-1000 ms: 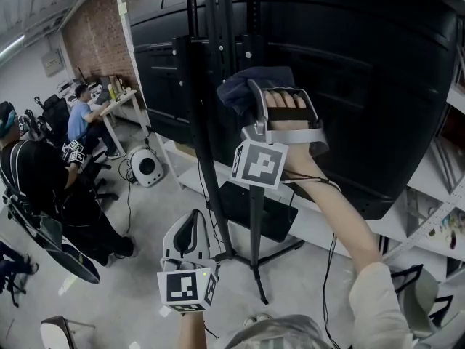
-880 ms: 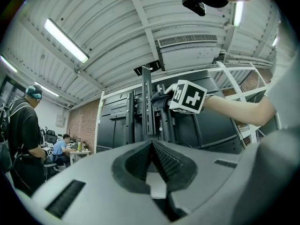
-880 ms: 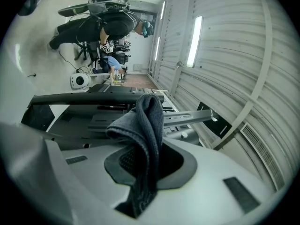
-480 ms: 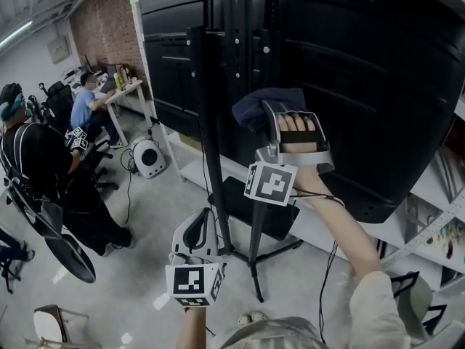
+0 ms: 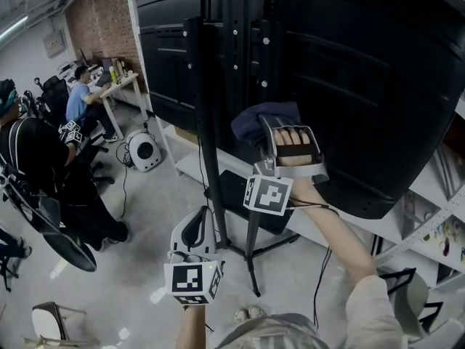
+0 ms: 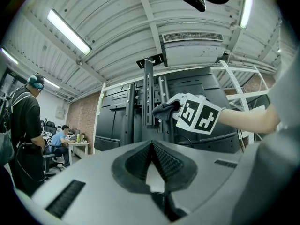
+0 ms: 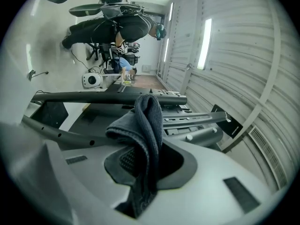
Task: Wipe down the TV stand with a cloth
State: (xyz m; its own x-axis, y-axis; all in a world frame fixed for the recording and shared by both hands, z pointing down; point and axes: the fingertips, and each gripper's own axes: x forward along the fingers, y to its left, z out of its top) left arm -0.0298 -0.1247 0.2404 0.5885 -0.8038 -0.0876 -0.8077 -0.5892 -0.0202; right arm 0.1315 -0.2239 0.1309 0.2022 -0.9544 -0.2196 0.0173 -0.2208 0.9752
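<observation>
Cloth [image 5: 263,117] is clamped in the right gripper [image 7: 143,161], beside the TV stand [image 5: 209,122] upright at centre. Left gripper [image 6: 152,156] sits near and low, jaws together, empty. Risk: bunched cloth could snag on bracket bolts [image 5: 266,41] and pull free.
</observation>
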